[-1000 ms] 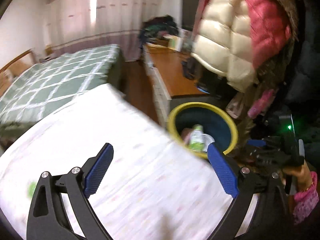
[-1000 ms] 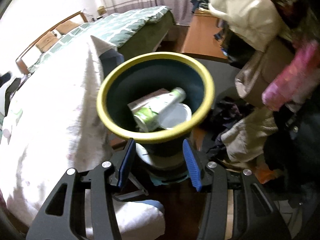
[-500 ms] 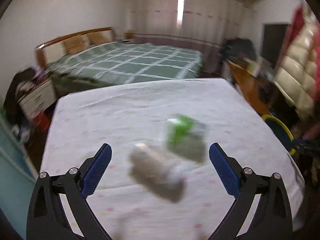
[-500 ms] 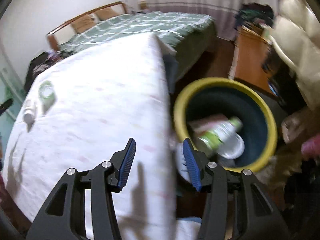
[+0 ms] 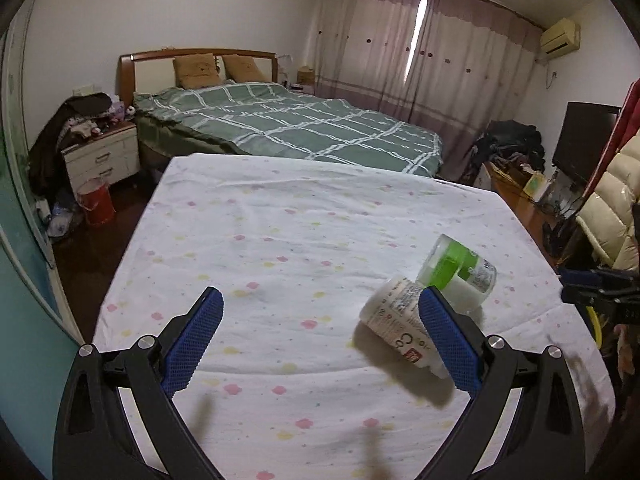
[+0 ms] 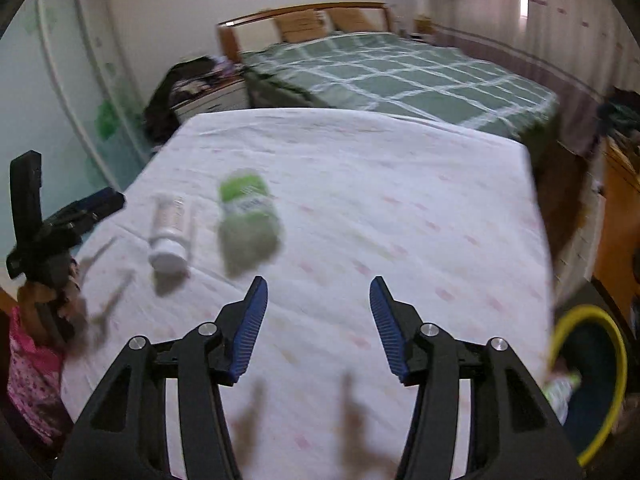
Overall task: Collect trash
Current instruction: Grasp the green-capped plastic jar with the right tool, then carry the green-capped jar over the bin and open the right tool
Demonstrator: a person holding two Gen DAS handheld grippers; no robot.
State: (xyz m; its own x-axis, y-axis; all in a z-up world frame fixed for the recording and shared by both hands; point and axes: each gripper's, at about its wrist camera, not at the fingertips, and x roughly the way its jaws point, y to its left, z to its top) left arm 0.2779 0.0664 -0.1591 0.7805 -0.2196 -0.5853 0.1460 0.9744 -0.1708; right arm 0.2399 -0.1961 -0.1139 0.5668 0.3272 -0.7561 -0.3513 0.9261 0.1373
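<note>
Two pieces of trash lie on the table (image 5: 280,240) with its flowered white cloth: a white bottle (image 5: 396,322) and a green-labelled jar (image 5: 460,270). I hold my left gripper (image 5: 320,336) low over the cloth with its jaws spread wide and nothing between them. The white bottle sits just inside my right-hand blue pad (image 5: 448,340), which partly hides its cap end; the jar is a little farther ahead and to the right, touching or nearly touching the bottle.

Both lie on their sides. The bottle's long axis runs diagonally, cap toward me and to the right, base away and to the left. The jar lies on a different slant, one end up and left, the other down and right; I cannot tell which end is the lid.

My right gripper (image 6: 318,324) is also spread open and empty, over the nearer part of the cloth. From it, the bottle (image 6: 170,236) and the jar (image 6: 246,216) are ahead and to the left, blurred. The yellow-rimmed bin (image 6: 608,380) stands beside the table's right edge, with some trash already inside.
</note>
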